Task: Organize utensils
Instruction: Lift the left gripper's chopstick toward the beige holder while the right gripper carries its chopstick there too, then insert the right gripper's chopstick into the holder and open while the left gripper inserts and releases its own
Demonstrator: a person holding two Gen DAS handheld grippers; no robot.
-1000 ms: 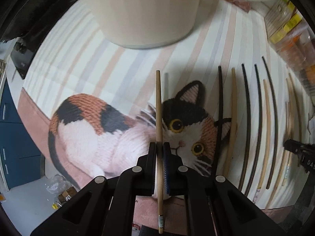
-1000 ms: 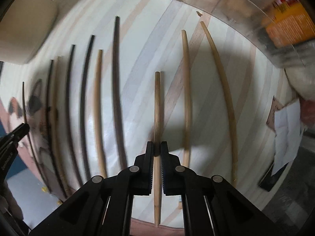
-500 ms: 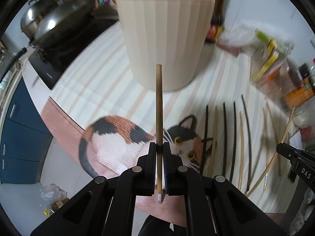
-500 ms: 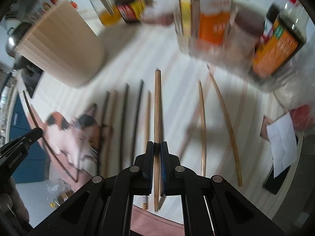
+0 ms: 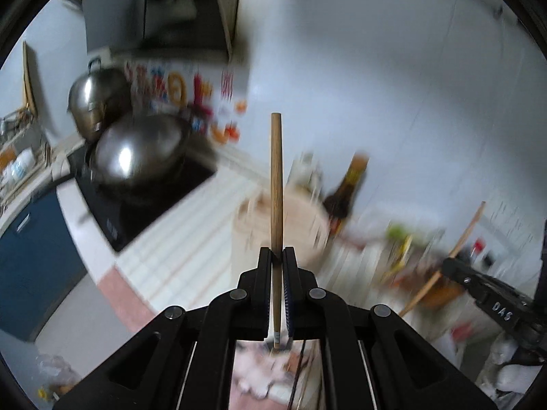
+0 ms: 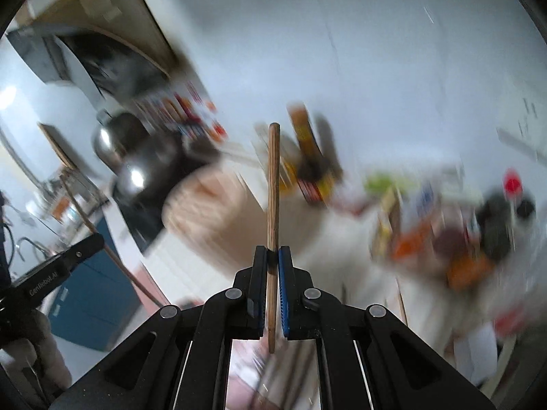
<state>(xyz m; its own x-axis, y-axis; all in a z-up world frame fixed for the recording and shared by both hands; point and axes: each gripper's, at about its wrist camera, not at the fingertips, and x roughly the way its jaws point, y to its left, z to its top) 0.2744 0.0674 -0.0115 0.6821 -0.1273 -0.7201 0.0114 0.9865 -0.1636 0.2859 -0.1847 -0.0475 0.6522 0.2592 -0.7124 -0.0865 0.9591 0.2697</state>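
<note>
My left gripper [image 5: 276, 256] is shut on a light wooden chopstick [image 5: 276, 177] that points up and forward, well above the table. My right gripper [image 6: 272, 256] is shut on a second wooden chopstick [image 6: 273, 184], also raised. The beige ribbed utensil holder [image 5: 301, 218] stands on the striped mat, blurred, beyond both chopsticks; it also shows in the right wrist view [image 6: 218, 212]. The right gripper with its chopstick shows at the right of the left wrist view [image 5: 454, 266]. The left gripper with its chopstick shows at the left of the right wrist view [image 6: 85, 249]. Both views are motion-blurred.
A steel wok [image 5: 136, 150] and a pot [image 5: 95, 99] sit on a black stove at the left. A dark sauce bottle [image 5: 345, 194] stands right of the holder. Blurred jars and packets [image 6: 444, 225] crowd the right. Blue cabinets [image 5: 30, 246] lie below left.
Both grippers have lifted and tilted upward with their chopsticks, from looking down at the mat and the row of chopsticks to facing the wall and the holder.
</note>
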